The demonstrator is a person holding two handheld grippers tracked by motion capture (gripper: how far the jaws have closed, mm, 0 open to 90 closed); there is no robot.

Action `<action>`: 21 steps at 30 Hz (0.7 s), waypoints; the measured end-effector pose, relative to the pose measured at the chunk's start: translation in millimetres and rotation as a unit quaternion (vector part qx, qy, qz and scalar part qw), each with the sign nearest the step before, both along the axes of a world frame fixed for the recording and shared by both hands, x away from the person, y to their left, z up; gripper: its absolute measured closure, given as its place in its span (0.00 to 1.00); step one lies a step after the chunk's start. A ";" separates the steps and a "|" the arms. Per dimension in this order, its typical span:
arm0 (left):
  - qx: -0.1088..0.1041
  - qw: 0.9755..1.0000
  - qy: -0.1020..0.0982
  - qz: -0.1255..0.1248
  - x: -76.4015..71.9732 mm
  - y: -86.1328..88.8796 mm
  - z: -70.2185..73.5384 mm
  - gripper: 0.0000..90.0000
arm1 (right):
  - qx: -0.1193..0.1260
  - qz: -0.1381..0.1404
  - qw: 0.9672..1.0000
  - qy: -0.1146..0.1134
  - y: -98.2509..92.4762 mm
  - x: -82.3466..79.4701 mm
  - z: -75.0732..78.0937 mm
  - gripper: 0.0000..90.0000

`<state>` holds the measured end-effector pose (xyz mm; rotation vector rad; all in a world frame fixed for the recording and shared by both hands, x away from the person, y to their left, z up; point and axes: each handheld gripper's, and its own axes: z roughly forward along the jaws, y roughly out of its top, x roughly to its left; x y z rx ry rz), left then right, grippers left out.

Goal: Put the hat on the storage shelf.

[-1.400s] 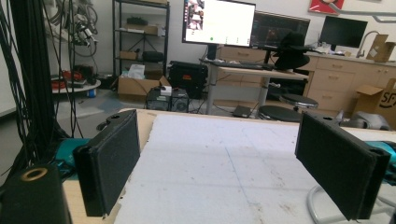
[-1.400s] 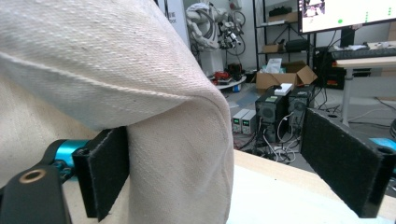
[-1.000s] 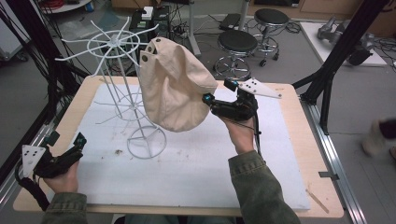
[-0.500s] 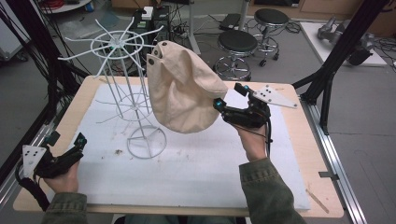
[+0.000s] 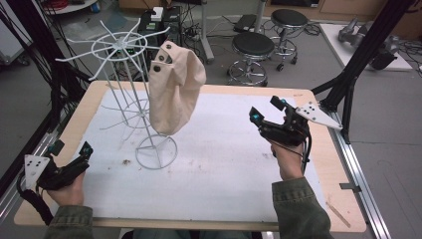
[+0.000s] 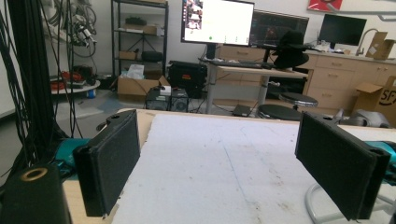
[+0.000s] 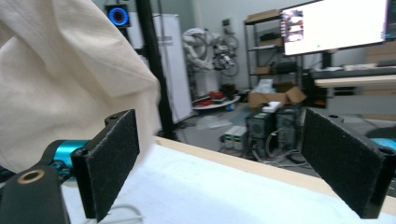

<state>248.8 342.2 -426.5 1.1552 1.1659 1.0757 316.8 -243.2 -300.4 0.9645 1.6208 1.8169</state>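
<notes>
Cream canvas bag (image 5: 174, 94) hung on white wire rack (image 5: 130, 84); right gripper (image 5: 271, 117) wide, empty, well apart; left gripper (image 5: 69, 158) wide; hanging step looked complete; next, check bag sits securely.

Wooden desk (image 5: 318, 164), light rim showing on all sides. White mat (image 5: 219, 164) covers most of the top, scuffed and flecked with dirt. White wire rack (image 5: 155, 152) stands on the mat, left of centre, on a ring base.
</notes>
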 end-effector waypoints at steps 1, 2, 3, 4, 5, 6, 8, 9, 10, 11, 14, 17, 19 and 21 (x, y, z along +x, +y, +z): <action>0.000 1.000 -0.001 0.001 0.1 -0.2 -0.1 0.16 | -0.002 -0.005 1.000 -0.001 -3.4 -1.3 -1.2 0.12; 0.000 1.000 0.000 0.000 -0.1 -0.2 0.1 0.16 | -0.003 -0.010 1.000 0.000 -6.4 -2.9 -2.3 0.12; -0.001 1.000 -0.001 0.001 0.0 -0.5 0.0 0.16 | -0.004 -0.018 1.000 -0.002 -9.1 -4.0 -3.6 0.12; -0.001 1.000 -0.002 0.001 0.0 -0.7 0.0 0.16 | -0.003 -0.024 1.000 -0.002 -11.7 -5.6 -4.9 0.12; 0.000 1.000 -0.001 0.000 -0.2 -0.5 0.1 0.16 | -0.004 -0.030 1.000 -0.004 -14.9 -6.9 -6.6 0.12; 0.001 1.000 0.000 0.000 -0.2 -0.7 0.0 0.16 | -0.002 -0.034 0.999 -0.003 -16.0 -8.3 -7.7 0.12; 0.000 1.000 -0.001 -0.001 -0.3 -1.0 0.0 0.16 | -0.008 -0.050 0.999 -0.004 -19.7 -12.0 -11.7 0.12; 0.001 1.000 -0.001 0.000 -0.5 -1.2 0.0 0.16 | -0.012 -0.056 0.998 -0.005 -21.2 -13.6 -14.0 0.12; 0.001 1.000 -0.001 0.000 -0.6 -1.2 0.1 0.16 | -0.014 -0.061 0.998 -0.004 -22.3 -15.5 -16.5 0.12; 0.000 1.000 -0.001 0.000 -0.6 -1.3 0.0 0.16 | -0.018 -0.063 0.998 0.000 -23.2 -16.7 -18.0 0.12; -0.001 1.000 -0.001 0.000 -0.7 -1.6 0.0 0.16 | -0.028 -0.076 0.997 0.001 -25.0 -21.8 -23.4 0.12; -0.001 1.000 -0.001 -0.001 -0.8 -1.6 0.1 0.16 | -0.041 -0.088 0.995 0.008 -26.7 -26.5 -31.2 0.12; -0.001 1.000 -0.001 -0.001 -0.7 -1.7 0.0 0.16 | -0.052 -0.093 0.994 0.023 -28.1 -28.1 -35.0 0.12; -0.002 1.000 -0.001 0.000 -0.9 -1.8 0.0 0.16 | -0.057 -0.101 0.993 0.019 -30.1 -31.5 -38.8 0.12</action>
